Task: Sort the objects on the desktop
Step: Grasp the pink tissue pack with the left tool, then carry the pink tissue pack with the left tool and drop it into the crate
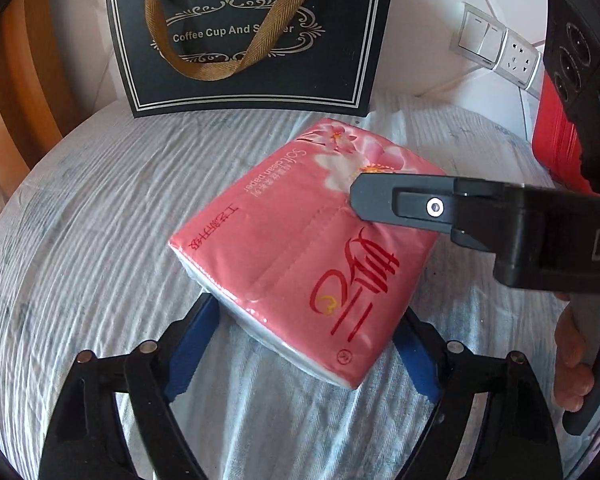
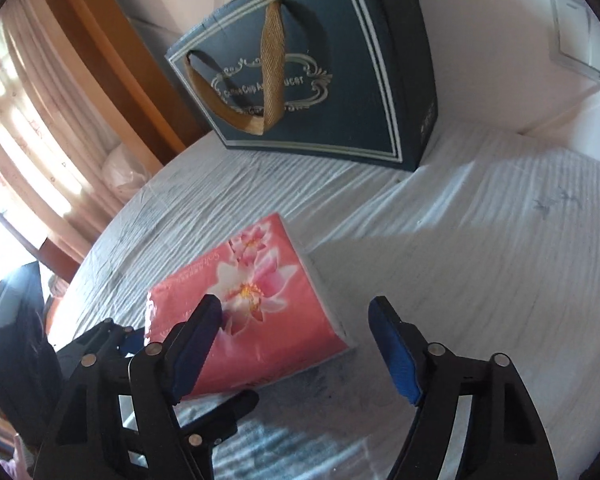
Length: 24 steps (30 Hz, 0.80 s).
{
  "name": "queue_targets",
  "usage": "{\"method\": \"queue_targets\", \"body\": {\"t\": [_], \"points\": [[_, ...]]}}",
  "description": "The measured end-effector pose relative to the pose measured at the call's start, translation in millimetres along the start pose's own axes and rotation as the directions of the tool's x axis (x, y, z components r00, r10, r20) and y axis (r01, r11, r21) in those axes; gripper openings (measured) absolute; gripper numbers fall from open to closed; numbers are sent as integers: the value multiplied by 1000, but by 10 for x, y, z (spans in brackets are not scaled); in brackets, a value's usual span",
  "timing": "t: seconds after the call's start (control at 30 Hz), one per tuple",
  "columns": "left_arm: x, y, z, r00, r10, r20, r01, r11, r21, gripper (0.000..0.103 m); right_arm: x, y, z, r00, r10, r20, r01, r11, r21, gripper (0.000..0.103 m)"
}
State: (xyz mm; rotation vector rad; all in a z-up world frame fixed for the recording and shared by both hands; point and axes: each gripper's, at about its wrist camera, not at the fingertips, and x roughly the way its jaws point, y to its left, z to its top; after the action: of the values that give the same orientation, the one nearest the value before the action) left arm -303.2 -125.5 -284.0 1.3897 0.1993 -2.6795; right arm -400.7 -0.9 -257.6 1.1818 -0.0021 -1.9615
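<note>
A pink tissue pack with a flower print sits between the blue pads of my left gripper, which is shut on its near end; it looks tilted, near end low over the white cloth. My right gripper is open and empty, its left finger over the pack from the flower end. It enters the left wrist view from the right, its finger over the pack's top. A dark gift bag with a gold ribbon handle stands at the back, also in the right wrist view.
The table carries a wrinkled white cloth. A wall switch and socket are at the back right. A red box stands at the right edge. A wooden frame and curtains lie to the left.
</note>
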Motion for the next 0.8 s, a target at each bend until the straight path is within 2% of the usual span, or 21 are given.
{"method": "queue_targets", "body": {"t": [0.03, 0.2, 0.43, 0.6, 0.8], "points": [[-4, 0, 1, 1000, -1, 3, 1, 1000, 10, 81, 19, -7, -1, 1000, 25, -4, -25, 1000, 14, 65], [-65, -8, -10, 1000, -3, 9, 2, 1000, 24, 69, -14, 126, 9, 999, -5, -33, 4, 1000, -26, 62], [-328, -89, -2, 999, -2, 41, 1, 999, 46, 66, -308, 344, -48, 998, -57, -2, 56, 995, -79, 61], [-749, -202, 60, 994, -13, 105, 6, 998, 69, 66, -737, 484, -45, 997, -60, 56, 65, 995, -80, 60], [-1470, -403, 56, 981, -49, 187, 29, 994, 107, 66, -1416, 821, -74, 986, -94, 140, 105, 991, -77, 60]]}}
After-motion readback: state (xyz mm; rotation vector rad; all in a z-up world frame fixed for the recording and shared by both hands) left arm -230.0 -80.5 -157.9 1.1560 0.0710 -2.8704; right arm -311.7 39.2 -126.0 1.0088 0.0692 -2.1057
